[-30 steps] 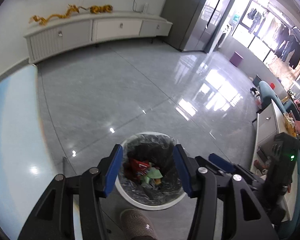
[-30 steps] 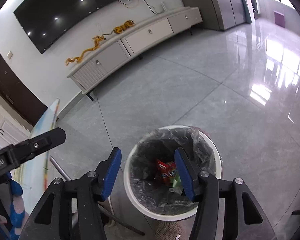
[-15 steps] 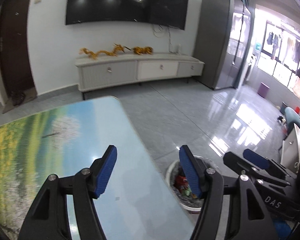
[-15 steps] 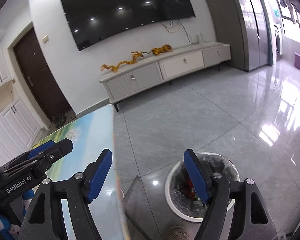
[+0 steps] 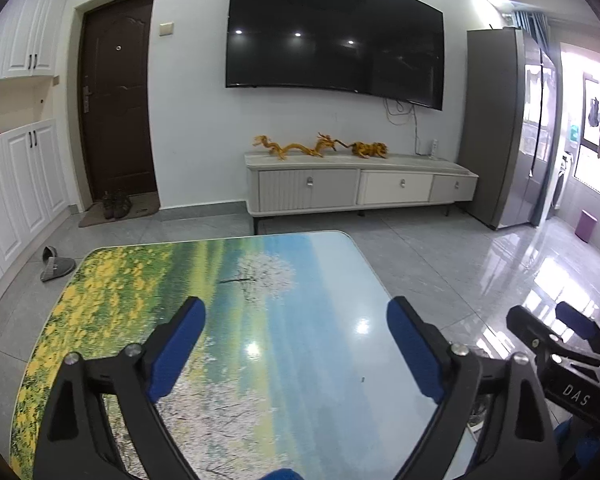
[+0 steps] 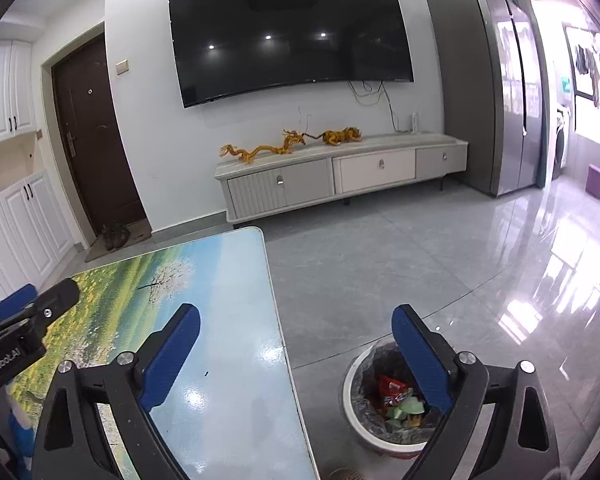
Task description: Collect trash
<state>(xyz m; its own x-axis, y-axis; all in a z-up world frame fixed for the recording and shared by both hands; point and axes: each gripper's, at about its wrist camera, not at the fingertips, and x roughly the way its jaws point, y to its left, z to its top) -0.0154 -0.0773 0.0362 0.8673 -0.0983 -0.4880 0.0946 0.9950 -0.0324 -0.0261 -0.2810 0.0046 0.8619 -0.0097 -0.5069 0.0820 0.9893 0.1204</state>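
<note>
— Trash first: where is it, from the left wrist?
— Hard to tell there. The left tongs (image 5: 296,344) fill the near edge, blue pads spread wide with nothing between them, held over the tabletop (image 5: 100,292), whose printed landscape runs from yellow flowers on the left to blue on the right. A tiny dark speck (image 5: 363,379) lies on the blue part, near the right pad. The bin itself is hidden behind the tongs' right arm.
— And the other tongs?
— The right tongs (image 5: 560,328) show at the right edge, off the tabletop and above the floor (image 5: 480,264). Far off are a TV (image 5: 336,36) on the wall, a low cabinet (image 5: 356,184) under it with a gold dragon (image 5: 296,146) on top, a door (image 5: 116,96) to the left and a slipper (image 5: 56,268) on the floor.
— Now the right wrist.
— Here the trash (image 6: 396,396) is plain: red and green wrappers inside the bin (image 6: 356,412), a white pail with a dark liner standing on the floor just right of the tabletop's edge. The right tongs (image 6: 296,344) are also wide apart and hold nothing; their left pad is over the tabletop, their right pad overlaps the bin's rim in the picture.
— The left tongs from here?
— They sit at the left edge (image 6: 24,304), above the tabletop.
</note>
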